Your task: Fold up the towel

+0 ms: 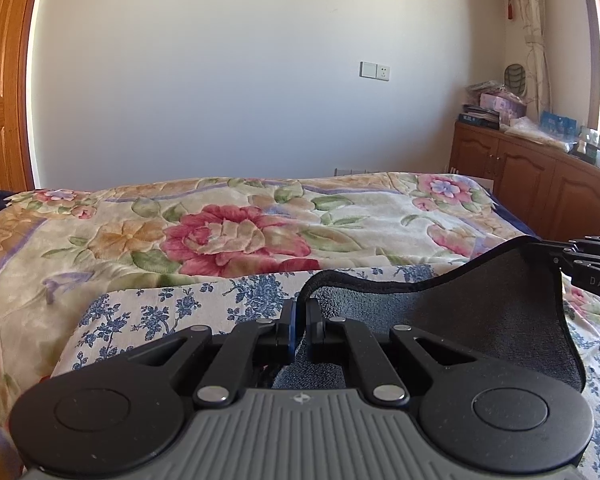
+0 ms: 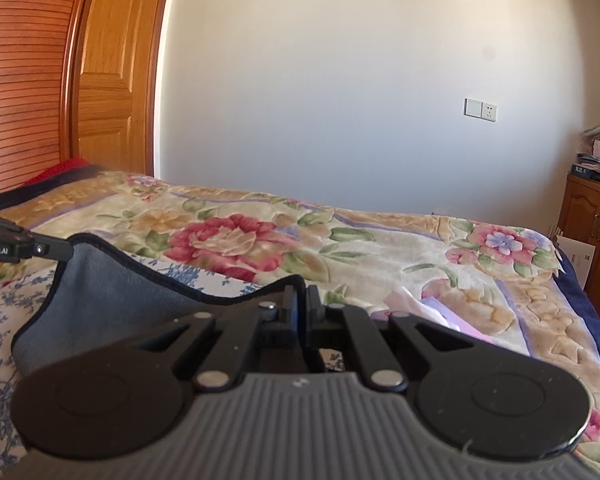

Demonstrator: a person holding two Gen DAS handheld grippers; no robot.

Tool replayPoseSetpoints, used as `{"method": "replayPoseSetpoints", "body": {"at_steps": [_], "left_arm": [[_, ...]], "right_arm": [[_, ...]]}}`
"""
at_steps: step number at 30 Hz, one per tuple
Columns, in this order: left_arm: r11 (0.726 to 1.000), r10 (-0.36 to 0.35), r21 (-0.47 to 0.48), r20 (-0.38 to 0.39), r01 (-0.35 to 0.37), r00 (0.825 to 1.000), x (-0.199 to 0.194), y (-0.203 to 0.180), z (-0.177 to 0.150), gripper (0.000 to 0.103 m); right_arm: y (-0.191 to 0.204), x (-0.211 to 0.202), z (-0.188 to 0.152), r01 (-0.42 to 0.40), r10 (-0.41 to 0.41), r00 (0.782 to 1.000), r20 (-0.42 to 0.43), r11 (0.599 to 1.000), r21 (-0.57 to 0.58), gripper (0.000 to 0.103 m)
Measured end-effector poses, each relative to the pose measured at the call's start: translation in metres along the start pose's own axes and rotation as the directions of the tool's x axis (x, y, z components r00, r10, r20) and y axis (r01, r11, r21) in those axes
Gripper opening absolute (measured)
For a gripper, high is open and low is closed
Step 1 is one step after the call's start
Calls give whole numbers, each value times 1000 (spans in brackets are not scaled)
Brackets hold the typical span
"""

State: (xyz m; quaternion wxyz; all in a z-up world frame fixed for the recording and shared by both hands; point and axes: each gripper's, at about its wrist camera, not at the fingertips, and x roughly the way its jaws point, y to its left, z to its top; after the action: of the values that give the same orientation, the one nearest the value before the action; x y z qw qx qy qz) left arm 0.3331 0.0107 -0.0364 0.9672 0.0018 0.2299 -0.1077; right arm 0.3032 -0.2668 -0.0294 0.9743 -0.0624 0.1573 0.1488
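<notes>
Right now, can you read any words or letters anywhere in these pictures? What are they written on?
"DAS" – white letters on the right hand-held gripper, cut off at the picture's edge.
"nRobot.AI" – white letters on the left hand-held gripper, first part cut off.
Dark box on the wooden cabinet: light lettering, too small to read.
Other boxes on the cabinet: print too blurred to read.

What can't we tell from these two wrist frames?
- Towel: near part hidden by the left gripper; left wrist view.
- Towel's lower half: behind the right gripper; right wrist view.
- Cabinet clutter: too small to identify.
</notes>
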Motion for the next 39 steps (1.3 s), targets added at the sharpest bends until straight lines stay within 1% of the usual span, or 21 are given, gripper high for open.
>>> {"method": "replayPoseSetpoints", "body": {"at_steps": [6, 12, 21, 24, 26, 29, 30, 31, 32, 33, 34, 36, 38, 39], "left_arm": [[999, 32, -14, -27, -32, 999, 21, 6, -4, 6], [999, 44, 8, -67, -43, 997, 44, 3, -11, 6], [997, 72, 36, -146, -67, 987, 71, 3, -21, 6], [996, 79, 45, -153, -73, 985, 76, 2, -20, 7], [995, 86, 62, -150, -78, 985, 76, -1, -20, 7], [994, 86, 73, -152, -76, 985, 78, -4, -21, 10], [994, 88, 74, -151, -78, 985, 78, -4, -21, 16], [994, 88, 73, -150, -78, 985, 77, -4, -21, 26], [995, 84, 73, -147, -74, 986, 77, -5, -21, 31], [994, 85, 76, -142, -75, 986, 75, -6, -21, 43], [993, 90, 83, -136, -79, 987, 74, -7, -21, 50], [993, 86, 97, -124, -74, 989, 69, -10, -20, 53], [993, 75, 102, -116, -63, 990, 65, -12, -18, 58], [993, 73, 103, -112, -61, 991, 63, -14, -17, 65]], "right_arm": [[-4, 14, -5, 17, -17, 1000, -13, 1000, 13, 4], [-7, 31, -18, 37, -37, 997, -72, 999, -1, 4], [-11, 51, -39, 55, -52, 986, -159, 998, 14, 4], [-11, 58, -43, 59, -56, 980, -193, 998, 8, 5], [-10, 59, -45, 59, -57, 978, -199, 998, 1, 5], [-12, 58, -45, 55, -51, 978, -202, 998, 15, 5], [-12, 58, -45, 57, -53, 977, -205, 998, 17, 5], [-12, 57, -45, 62, -58, 976, -210, 998, 16, 5], [-13, 58, -45, 64, -59, 975, -213, 998, 16, 6], [-13, 57, -45, 66, -61, 975, -213, 998, 14, 6], [-13, 56, -44, 68, -65, 975, -212, 998, 10, 12], [-14, 52, -43, 70, -66, 976, -210, 998, 10, 14], [-14, 49, -41, 69, -65, 976, -206, 997, 15, 14], [-14, 48, -39, 69, -64, 977, -205, 997, 16, 15]]}}
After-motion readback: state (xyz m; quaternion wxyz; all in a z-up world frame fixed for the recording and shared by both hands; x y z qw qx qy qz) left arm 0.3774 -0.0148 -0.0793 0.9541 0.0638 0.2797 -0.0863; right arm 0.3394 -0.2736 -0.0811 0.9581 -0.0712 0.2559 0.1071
